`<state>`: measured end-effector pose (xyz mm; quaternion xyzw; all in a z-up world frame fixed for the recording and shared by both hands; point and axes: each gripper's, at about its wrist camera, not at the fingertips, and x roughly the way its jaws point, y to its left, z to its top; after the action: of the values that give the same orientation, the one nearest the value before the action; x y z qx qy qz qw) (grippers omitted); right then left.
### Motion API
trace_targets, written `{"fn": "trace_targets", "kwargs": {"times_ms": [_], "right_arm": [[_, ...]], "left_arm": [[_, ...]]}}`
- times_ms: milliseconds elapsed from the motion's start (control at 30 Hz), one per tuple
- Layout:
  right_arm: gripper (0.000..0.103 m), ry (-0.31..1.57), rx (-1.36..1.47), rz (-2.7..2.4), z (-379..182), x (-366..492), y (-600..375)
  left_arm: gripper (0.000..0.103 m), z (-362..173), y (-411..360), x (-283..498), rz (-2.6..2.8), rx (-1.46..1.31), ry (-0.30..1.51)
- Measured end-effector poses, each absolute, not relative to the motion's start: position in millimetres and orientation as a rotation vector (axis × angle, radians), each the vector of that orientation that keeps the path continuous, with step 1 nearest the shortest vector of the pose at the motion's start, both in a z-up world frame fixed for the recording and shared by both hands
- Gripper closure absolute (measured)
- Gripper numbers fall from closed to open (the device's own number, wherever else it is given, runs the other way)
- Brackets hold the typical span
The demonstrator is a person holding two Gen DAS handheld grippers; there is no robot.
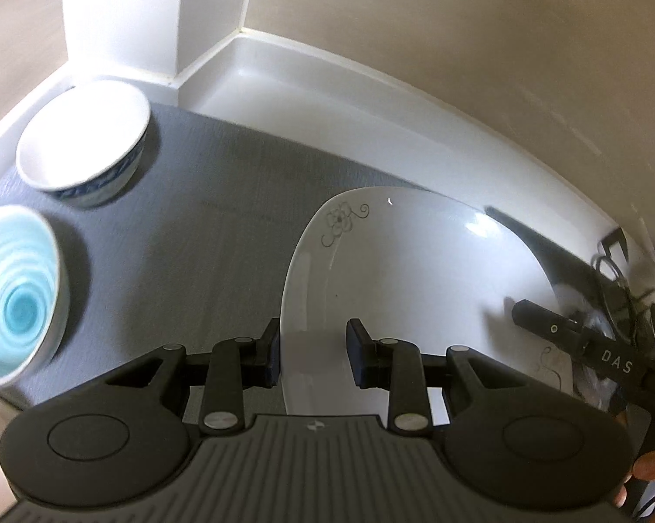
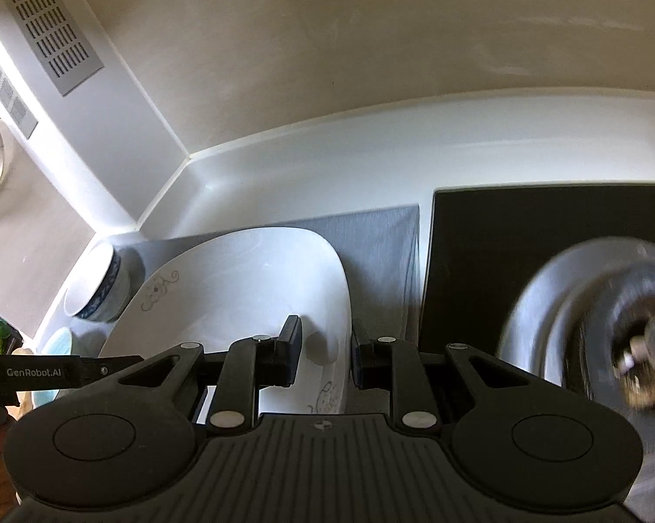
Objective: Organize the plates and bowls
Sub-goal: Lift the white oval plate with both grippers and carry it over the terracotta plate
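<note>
left wrist view shows the left gripper [image 1: 313, 351] clamped on one edge of the white flowered plate [image 1: 414, 270] above the grey mat [image 1: 205, 235], right gripper [image 2: 326, 351] pinching its opposite edge.

A white tabletop [image 1: 283, 83] carried a grey mat [image 1: 188, 226]; on the mat stood a blue-patterned bowl [image 1: 83, 139] and a turquoise bowl [image 1: 13, 292].
</note>
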<state>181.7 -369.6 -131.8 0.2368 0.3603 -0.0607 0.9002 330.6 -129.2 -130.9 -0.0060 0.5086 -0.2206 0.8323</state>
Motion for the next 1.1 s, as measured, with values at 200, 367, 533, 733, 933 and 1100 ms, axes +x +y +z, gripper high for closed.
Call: {"fn": "trace_targets", "kwargs": {"times_ms": [200, 367, 533, 733, 933, 1100], "right_arm": [[0.078, 0.736, 0.508, -0.144, -131, 148, -351], [0.078, 0.736, 0.526, -0.166, -135, 126, -338], [0.078, 0.752, 0.548, -0.189, -143, 107, -328], [0.078, 0.763, 0.554, -0.213, -149, 92, -322], [0.078, 0.774, 0.561, -0.232, -154, 84, -320], [0.078, 0.774, 0.565, -0.234, -155, 81, -320]], "left_arm": [[0.07, -128, -113, 299, -0.487, 0.019, 1.083], [0.07, -131, -102, 276, -0.502, 0.041, 1.093], [0.07, -133, -96, 259, -0.514, 0.077, 1.092], [0.07, -139, -94, 246, -0.53, 0.108, 1.095], [0.069, -143, -95, 238, -0.547, 0.134, 1.094], [0.069, -144, -96, 234, -0.552, 0.15, 1.076]]}}
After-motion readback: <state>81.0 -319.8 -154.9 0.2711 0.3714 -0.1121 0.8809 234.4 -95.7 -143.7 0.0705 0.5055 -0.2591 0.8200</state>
